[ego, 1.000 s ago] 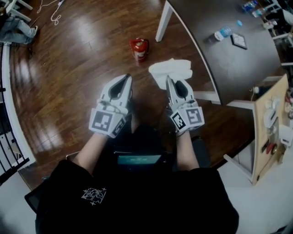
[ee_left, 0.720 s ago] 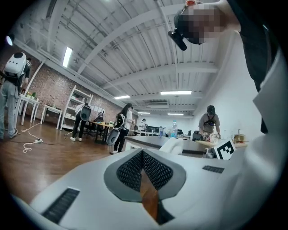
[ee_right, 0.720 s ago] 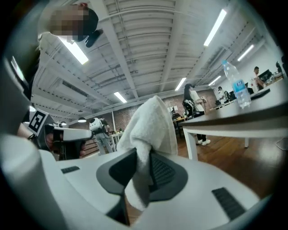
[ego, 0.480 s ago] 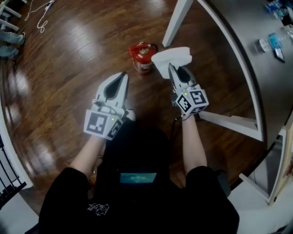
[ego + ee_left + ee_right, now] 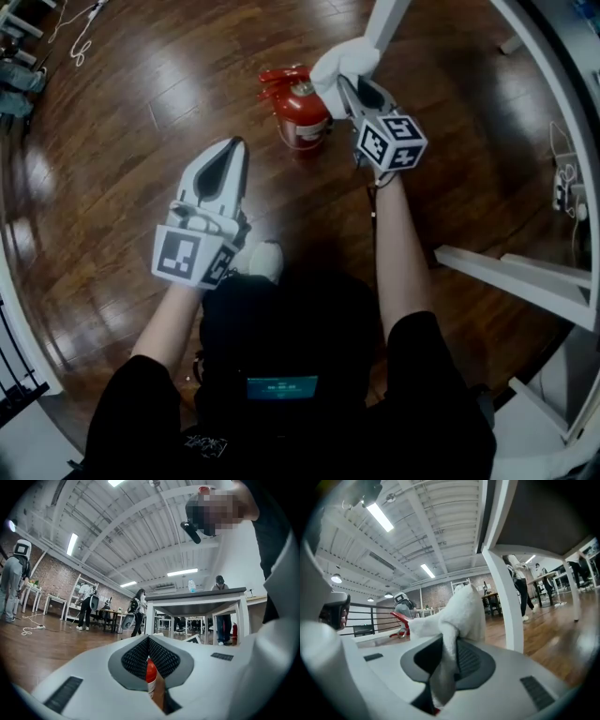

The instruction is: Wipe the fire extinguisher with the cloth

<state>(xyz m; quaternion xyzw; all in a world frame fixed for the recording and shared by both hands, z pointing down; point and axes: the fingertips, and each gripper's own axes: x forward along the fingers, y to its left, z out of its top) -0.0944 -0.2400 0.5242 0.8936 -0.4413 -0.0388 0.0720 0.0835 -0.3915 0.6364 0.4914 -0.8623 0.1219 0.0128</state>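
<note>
right claw (image 5: 343, 82): arm stretched forward, clamped on white cloth (image 5: 339, 62) | cloth bunched past its tips, over top of red fire extinguisher (image 5: 302, 112) upright on floor (image 5: 112, 141), contact unclear, valve partly hidden | left claw (image 5: 240, 143): near body, tips together, empty, extinguisher ahead-right

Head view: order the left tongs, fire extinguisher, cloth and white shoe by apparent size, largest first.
1. left tongs, though nearest the camera
2. fire extinguisher and cloth: too alike to rank
3. white shoe
</note>
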